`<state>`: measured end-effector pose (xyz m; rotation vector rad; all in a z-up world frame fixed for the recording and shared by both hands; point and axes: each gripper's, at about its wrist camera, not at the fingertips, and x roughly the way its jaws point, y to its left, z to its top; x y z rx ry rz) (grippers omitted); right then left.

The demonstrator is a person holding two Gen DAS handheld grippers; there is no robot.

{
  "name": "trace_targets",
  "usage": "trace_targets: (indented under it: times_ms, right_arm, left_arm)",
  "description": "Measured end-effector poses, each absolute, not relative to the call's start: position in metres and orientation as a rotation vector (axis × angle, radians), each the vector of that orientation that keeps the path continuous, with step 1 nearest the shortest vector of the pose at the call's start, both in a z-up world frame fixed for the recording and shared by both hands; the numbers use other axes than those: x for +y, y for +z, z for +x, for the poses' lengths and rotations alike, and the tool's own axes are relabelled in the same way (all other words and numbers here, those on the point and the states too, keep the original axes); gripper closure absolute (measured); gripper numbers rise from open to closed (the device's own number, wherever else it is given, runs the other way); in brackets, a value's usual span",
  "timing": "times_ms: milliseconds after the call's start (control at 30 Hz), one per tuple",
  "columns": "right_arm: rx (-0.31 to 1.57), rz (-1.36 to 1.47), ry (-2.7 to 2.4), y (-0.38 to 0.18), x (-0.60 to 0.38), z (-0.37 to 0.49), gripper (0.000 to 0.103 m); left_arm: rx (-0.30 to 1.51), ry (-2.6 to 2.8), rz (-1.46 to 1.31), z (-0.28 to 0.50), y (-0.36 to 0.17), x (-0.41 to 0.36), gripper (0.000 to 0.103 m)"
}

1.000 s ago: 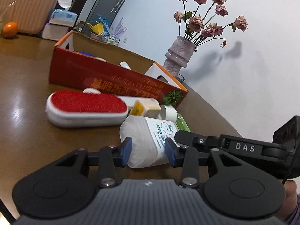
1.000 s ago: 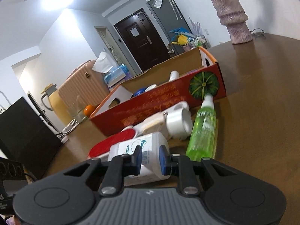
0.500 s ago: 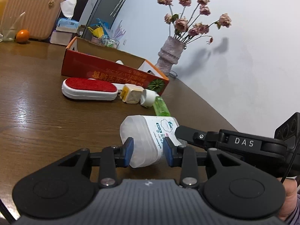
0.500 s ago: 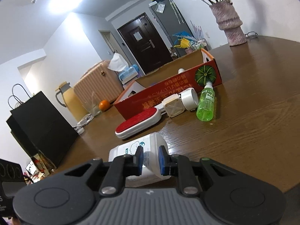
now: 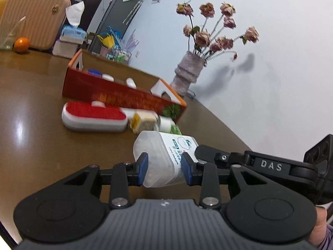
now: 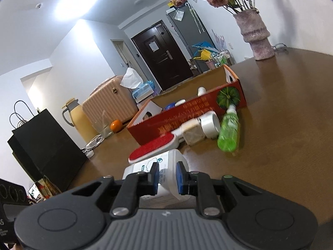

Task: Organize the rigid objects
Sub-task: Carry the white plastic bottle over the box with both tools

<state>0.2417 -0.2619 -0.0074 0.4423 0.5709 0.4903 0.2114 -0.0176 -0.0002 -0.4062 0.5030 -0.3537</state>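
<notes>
Both grippers are clamped on the same white bottle (image 5: 166, 156): left gripper (image 5: 164, 167) pinches its base end, pads tight vs the plastic; right gripper (image 6: 167, 178) grips the label end, jaws pressed on both sides. Neither is loose.

What's changed: a sec ago the bottle lay right among the clutter next to the red box (image 5: 122, 95). Half a sec ago it was pulled well back from the box, w/ bare table btwn. Now it's carried fwd again, lifted clear of the table (image 5: 31, 145) and tilted toward the box, which looks bigger and blurred in both views. The left jaws have also closed down the last bit onto the bottle.

Where it is: in the air, in front of the box's long red side, near but not over the opening yet.

Meaning: pickup seems done, transport is under way; likely next is over the box wall and drop in w/ the items already inside. Still out, all just in front of the box: red lint brush (image 5: 93, 114), small yellowish cube (image 6: 191, 134), tape roll (image 6: 210, 124), green spray bottle (image 6: 229, 133).
</notes>
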Motion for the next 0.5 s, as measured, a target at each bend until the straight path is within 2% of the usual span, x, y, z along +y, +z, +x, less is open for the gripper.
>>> trace_targets:
  times_ms: [333,500]
  right_arm:
    - [0.480,0.421,0.535,0.036,-0.248,0.342,0.086]
    - [0.452,0.400,0.534,0.046,-0.236,0.404,0.086]
  left_arm:
    - [0.413,-0.350,-0.405,0.324,0.050,0.003,0.069]
    - [0.440,-0.330,-0.393,0.394,0.060,0.010,0.069]
